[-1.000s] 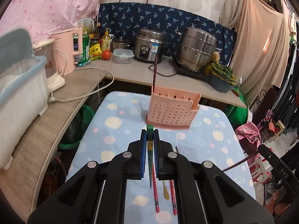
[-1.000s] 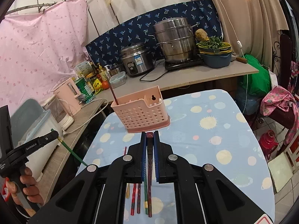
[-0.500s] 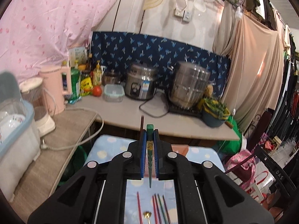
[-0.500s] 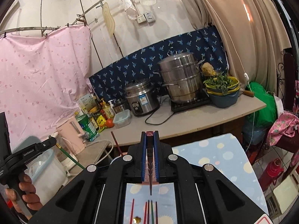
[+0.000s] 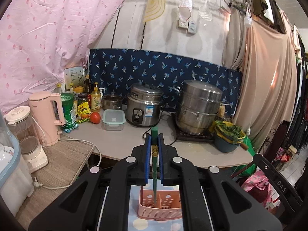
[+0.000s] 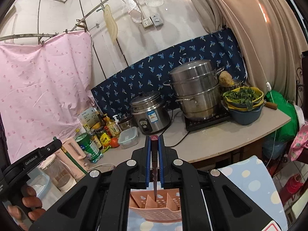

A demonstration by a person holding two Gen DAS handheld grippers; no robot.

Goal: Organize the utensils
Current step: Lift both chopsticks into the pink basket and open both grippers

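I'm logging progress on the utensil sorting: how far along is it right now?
Done: one dark red chopstick already stands in the pink perforated plastic holder. In hand: the left gripper clamps a green chopstick and the right gripper a dark red patterned chopstick, tips poised above the holder's compartments. Left: dropping both in.

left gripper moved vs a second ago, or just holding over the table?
Yes. The left gripper, shut on the green chopstick, has risen and come in over the pink utensil basket: the basket was ahead of the fingertips, now it sits below them.
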